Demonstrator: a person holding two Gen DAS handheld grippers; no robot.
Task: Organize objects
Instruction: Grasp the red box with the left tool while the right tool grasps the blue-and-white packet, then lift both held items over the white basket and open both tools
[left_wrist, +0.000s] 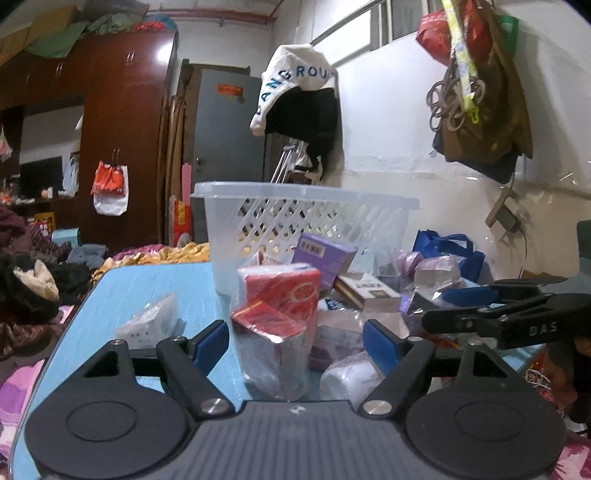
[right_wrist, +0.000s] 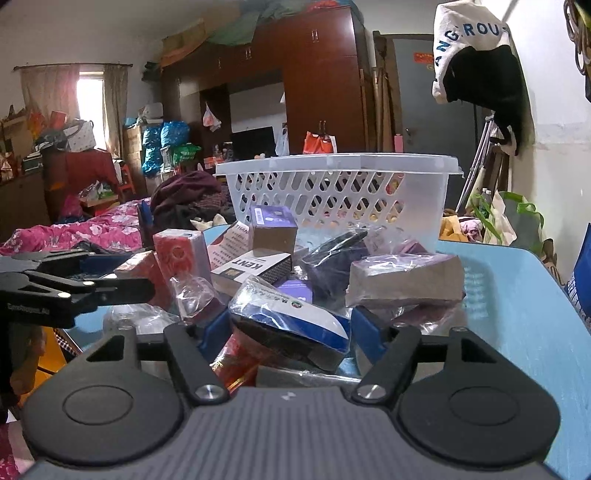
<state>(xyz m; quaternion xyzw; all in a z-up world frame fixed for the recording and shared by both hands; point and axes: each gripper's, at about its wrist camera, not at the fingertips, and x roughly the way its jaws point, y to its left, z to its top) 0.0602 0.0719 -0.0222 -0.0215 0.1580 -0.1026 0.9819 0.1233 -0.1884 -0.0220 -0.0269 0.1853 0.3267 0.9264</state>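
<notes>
Packets lie heaped on the blue worktop (right_wrist: 517, 306), just before the white basket (right_wrist: 332, 192). A wrapped red pack (left_wrist: 279, 295) stands between the wide-spread fingers of the left claw (left_wrist: 295, 339), apart from both pads. A blue-and-white pack (right_wrist: 291, 317) lies between the fingers of the right claw (right_wrist: 291, 328); contact cannot be told. Each pack is best gripped across its flat sides, not by the slippery film, then lifted clear of the heap before being carried over the basket rim. Beyond the worktop, a cluttered bed (right_wrist: 92, 229), a brown wardrobe (right_wrist: 317, 74) and a hanging bag (left_wrist: 295, 85) are seen.
</notes>
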